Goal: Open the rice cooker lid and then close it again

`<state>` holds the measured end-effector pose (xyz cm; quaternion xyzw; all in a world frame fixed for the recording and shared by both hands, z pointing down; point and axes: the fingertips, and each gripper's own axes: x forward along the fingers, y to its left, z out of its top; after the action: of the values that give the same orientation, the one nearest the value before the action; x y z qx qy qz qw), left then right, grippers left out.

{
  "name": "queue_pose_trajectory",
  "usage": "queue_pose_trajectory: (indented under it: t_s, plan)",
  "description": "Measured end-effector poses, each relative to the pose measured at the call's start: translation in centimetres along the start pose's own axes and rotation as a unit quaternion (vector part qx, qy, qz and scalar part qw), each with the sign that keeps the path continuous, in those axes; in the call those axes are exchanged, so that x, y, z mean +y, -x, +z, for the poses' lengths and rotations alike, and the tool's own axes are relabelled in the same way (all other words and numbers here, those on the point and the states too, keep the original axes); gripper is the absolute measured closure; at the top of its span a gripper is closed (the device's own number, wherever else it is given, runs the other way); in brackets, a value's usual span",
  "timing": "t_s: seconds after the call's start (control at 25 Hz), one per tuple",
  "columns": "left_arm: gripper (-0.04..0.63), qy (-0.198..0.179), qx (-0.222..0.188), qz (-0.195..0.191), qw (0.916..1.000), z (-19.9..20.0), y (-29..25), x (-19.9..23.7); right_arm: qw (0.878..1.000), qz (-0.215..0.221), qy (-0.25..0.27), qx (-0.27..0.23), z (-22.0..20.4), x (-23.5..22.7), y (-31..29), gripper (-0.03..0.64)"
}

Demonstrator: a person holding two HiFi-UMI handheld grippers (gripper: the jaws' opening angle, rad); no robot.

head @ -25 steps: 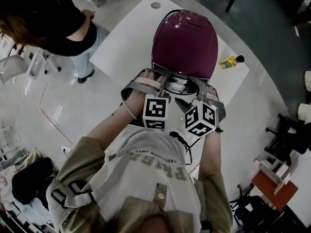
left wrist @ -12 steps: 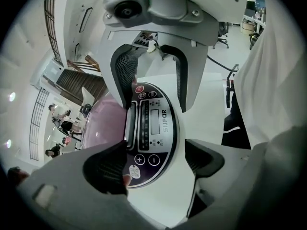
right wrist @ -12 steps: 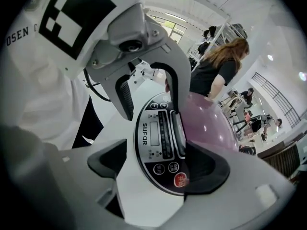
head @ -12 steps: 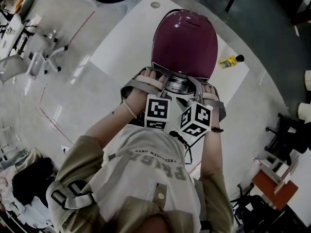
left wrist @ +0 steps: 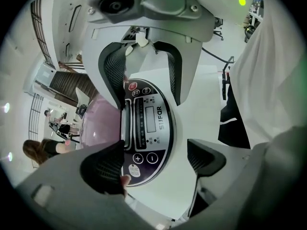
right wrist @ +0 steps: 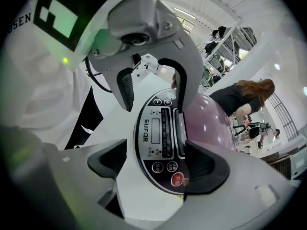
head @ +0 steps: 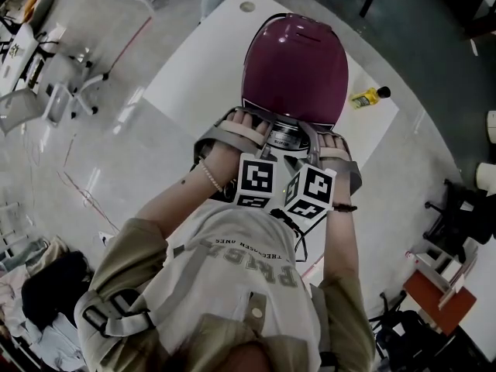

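Rice cooker: a glossy maroon, dome-shaped rice cooker [head: 293,76] sits on the white rectangular surface [head: 198,76], at its near edge, right in front of the person working it.
Lid: the rounded maroon lid [right wrist: 211,123] is down, shut on the body.
Control panel: the silver-and-black oval control panel [left wrist: 146,128] on the cooker's front faces up at the person, with both grippers hanging over it.
Left hand: the left hand [head: 230,147] is strapped to its gripper at the cooker's front left. The forearm runs up from the chest and the fingers reach toward the lid's front rim.
Left gripper: the left gripper [left wrist: 153,164] points steeply down at the panel. Its jaws stand wide and are opening; one end of the panel shows between them, and the pads clamp nothing.
Right hand: the right hand [head: 337,165] mirrors it at the front right, wrist bent down over the panel.
Right gripper: the right gripper [right wrist: 158,164] tilts down the same way, jaws wide apart and holding nothing. The red-button end of the panel lies between them. One pad overlaps the panel's edge by the lid, and I cannot tell if it touches.
Marker cubes: the left gripper's black-and-white marker cube [head: 256,183] and the right one's [head: 311,192] sit just beside each other, above the person's chest.
Off to the side: a small yellow bottle with a black cap [head: 368,98] lies on the surface to the cooker's right, apart from it.
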<state>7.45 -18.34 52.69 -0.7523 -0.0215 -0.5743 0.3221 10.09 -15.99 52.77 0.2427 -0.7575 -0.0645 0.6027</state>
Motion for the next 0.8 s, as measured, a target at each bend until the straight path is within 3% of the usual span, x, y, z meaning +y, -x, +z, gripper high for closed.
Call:
queue_pose_trajectory:
  t_s: [0.32,0.8]
  plan:
    - [0.127,-0.041,0.034,-0.011,0.9985,-0.43,-0.27,-0.90,0.999,0.012,0.028,0.015,-0.32,0.43,-0.08,0.252]
    - [0.127,-0.012,0.009,-0.013,0.9998,-0.19,-0.13,-0.71,0.999,0.015,-0.017,-0.026,0.14,-0.03,0.17,0.252]
